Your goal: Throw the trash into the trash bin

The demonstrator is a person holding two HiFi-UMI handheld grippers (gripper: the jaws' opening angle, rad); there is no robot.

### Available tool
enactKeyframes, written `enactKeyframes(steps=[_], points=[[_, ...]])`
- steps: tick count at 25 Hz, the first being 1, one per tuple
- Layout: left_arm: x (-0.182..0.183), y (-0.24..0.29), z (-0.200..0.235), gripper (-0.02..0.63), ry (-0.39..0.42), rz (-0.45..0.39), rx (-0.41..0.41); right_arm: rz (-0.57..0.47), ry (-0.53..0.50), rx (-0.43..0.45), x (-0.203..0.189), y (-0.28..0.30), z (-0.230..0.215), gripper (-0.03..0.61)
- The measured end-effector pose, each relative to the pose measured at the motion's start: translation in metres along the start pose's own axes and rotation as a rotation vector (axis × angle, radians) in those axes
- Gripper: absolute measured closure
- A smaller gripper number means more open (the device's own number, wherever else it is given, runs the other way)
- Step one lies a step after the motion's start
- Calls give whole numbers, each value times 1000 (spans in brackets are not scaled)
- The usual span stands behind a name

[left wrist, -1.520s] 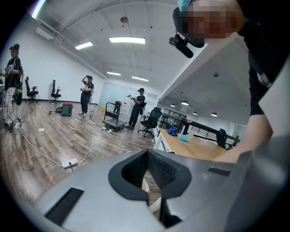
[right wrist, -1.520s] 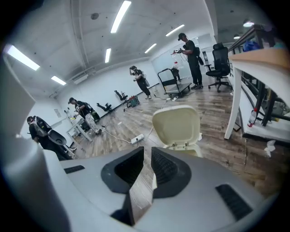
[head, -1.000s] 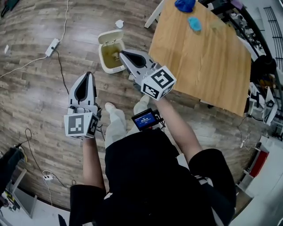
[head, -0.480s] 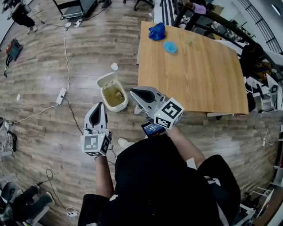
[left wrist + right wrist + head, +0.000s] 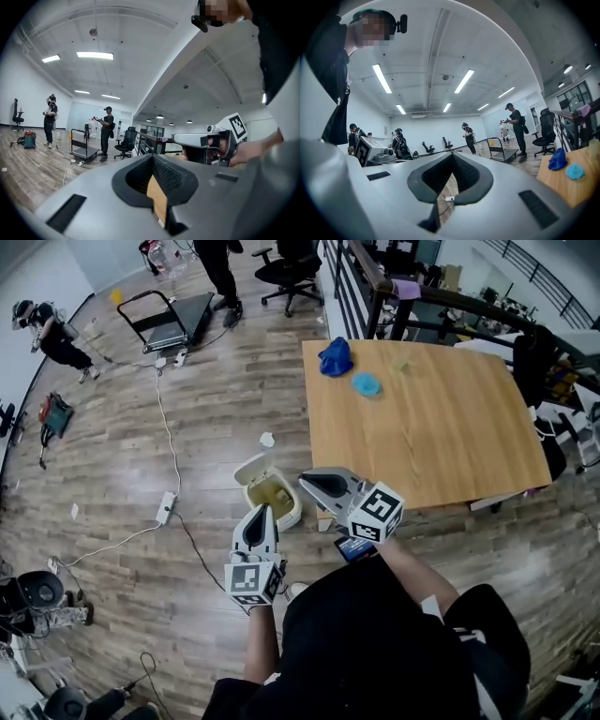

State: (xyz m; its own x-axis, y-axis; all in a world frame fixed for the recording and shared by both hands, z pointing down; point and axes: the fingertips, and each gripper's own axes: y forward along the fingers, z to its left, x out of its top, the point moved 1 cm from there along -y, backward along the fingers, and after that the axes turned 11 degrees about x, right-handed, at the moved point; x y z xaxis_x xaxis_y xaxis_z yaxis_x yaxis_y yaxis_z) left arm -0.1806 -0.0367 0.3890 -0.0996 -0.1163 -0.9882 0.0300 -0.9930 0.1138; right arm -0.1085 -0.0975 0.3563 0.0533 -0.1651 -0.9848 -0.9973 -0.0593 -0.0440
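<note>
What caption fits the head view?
Left gripper and right gripper, both shut and empty, near the open trash bin and wooden table.

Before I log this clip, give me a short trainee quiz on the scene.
1. True or false: the trash bin's lid is shut.
2. What do the right tongs hold?
3. Where does the dark blue wad lie? A) in the trash bin B) on the table C) in the right tongs

Key: 1 false, it stands open. 2 nothing; they are shut and empty. 3 B.
</note>
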Motion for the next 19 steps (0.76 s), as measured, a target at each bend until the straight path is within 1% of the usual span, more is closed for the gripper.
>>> enactKeyframes(steps=[5, 12, 19], points=[[2, -6, -18, 620, 4, -8, -19, -8, -6, -8, 3, -15, 11, 580], [-1, 6, -17, 620, 9, -2, -14, -21, 4, -5, -3, -14, -1, 580], [9, -25, -16, 621, 9, -20, -20, -26, -9, -13, 4, -15, 33, 580]])
